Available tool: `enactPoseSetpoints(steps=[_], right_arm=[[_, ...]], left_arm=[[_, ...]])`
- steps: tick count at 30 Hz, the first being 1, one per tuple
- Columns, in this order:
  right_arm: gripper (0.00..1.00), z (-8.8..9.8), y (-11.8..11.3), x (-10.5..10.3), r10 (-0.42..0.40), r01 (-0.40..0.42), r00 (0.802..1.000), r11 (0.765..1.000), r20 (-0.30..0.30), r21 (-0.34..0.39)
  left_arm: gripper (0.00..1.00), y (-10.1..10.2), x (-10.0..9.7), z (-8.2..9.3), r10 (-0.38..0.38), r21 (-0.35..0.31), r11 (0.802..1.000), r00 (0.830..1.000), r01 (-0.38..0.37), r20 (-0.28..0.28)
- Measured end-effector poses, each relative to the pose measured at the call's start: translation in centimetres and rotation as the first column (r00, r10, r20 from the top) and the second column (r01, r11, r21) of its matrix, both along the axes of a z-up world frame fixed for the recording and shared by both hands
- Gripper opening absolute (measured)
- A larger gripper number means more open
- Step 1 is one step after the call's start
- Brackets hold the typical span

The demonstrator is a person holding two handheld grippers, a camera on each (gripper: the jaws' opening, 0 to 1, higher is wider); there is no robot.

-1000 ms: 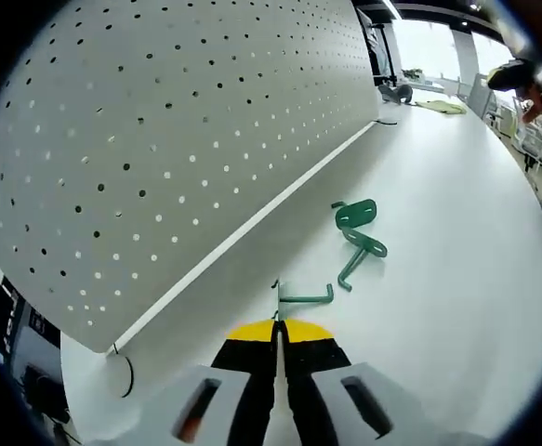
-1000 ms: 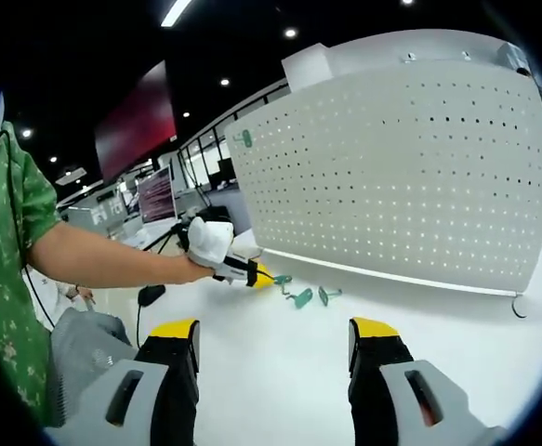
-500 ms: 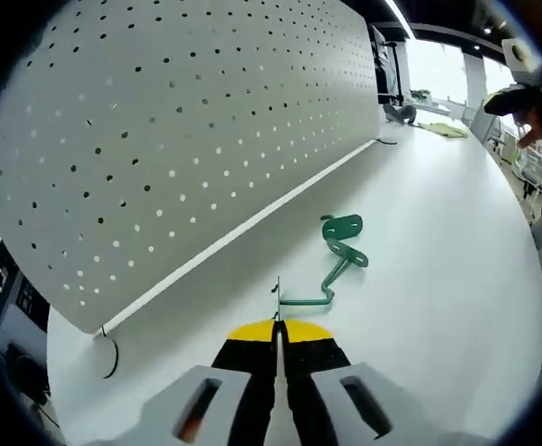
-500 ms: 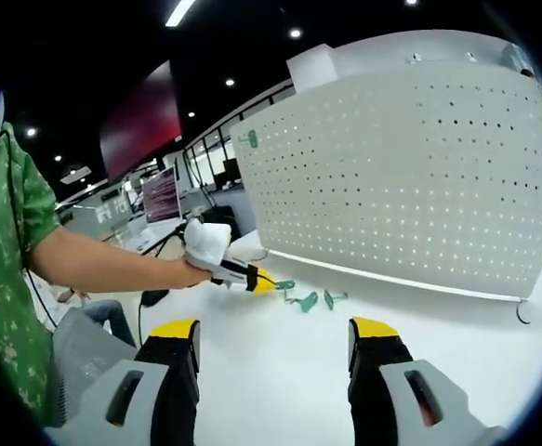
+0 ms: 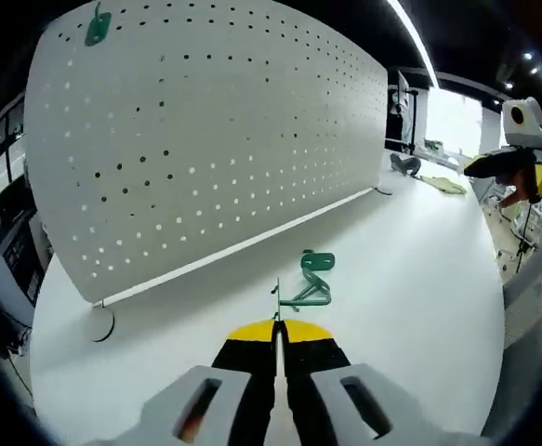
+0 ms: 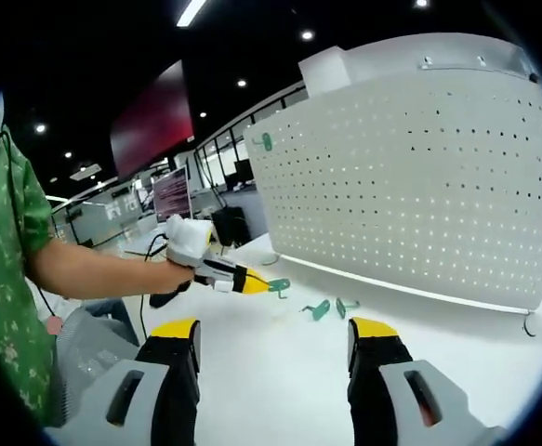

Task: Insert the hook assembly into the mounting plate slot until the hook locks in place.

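In the left gripper view, the left gripper [image 5: 276, 336] has its yellow-tipped jaws pressed together on the thin end of a green metal hook [image 5: 300, 299], which juts straight out ahead of the tips above the white desk [image 5: 410, 279]. Just beyond it another green hook piece with a flat round plate [image 5: 317, 263] lies on the desk, near the foot of the upright white perforated mounting board [image 5: 205, 139]; a small green plate [image 5: 97, 28] sits at the board's upper left corner. In the right gripper view, the right gripper [image 6: 275, 346] hangs with its jaws wide apart and bare. Ahead, the person's hand carries the left gripper, the held hook lifted clear of the desk, with two green hook pieces [image 6: 331, 308] lying just beside it near the board's base.
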State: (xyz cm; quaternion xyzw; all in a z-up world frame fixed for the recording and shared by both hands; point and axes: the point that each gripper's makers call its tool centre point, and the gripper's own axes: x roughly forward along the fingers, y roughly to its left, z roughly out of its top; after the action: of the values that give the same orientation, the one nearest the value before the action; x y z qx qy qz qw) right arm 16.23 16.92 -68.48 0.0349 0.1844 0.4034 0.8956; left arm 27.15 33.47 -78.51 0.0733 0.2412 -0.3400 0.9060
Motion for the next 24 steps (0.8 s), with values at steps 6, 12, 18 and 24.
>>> enactPoseSetpoints(steps=[6, 12, 18, 24], right_arm=[[0.65, 0.7, 0.6, -0.2, 0.022, -0.022, 1.000, 1.000, 0.015, 0.005], [0.62, 1.6, 1.1, -0.7, 0.047, -0.048, 0.998, 0.999, 0.030, 0.019], [0.57, 2.0, 1.3, -1.4, 0.066, -0.067, 0.997, 0.997, 0.034, 0.039], [0.50, 2.4, 2.0, -2.2, 0.102, -0.104, 0.994, 0.993, 0.041, 0.052]], left_arm=[[0.01, -1.2, -2.6, 3.2, -0.035, -0.090, 0.995, 0.999, 0.037, 0.026], [0.01, -2.3, -5.7, 5.7, -0.085, -0.174, 0.981, 0.996, 0.089, 0.030], [0.01, -2.8, -8.8, 7.7, -0.142, -0.230, 0.962, 0.989, 0.147, 0.038], [0.01, -4.1, -11.6, 9.7, -0.231, -0.289, 0.928, 0.972, 0.236, 0.052]])
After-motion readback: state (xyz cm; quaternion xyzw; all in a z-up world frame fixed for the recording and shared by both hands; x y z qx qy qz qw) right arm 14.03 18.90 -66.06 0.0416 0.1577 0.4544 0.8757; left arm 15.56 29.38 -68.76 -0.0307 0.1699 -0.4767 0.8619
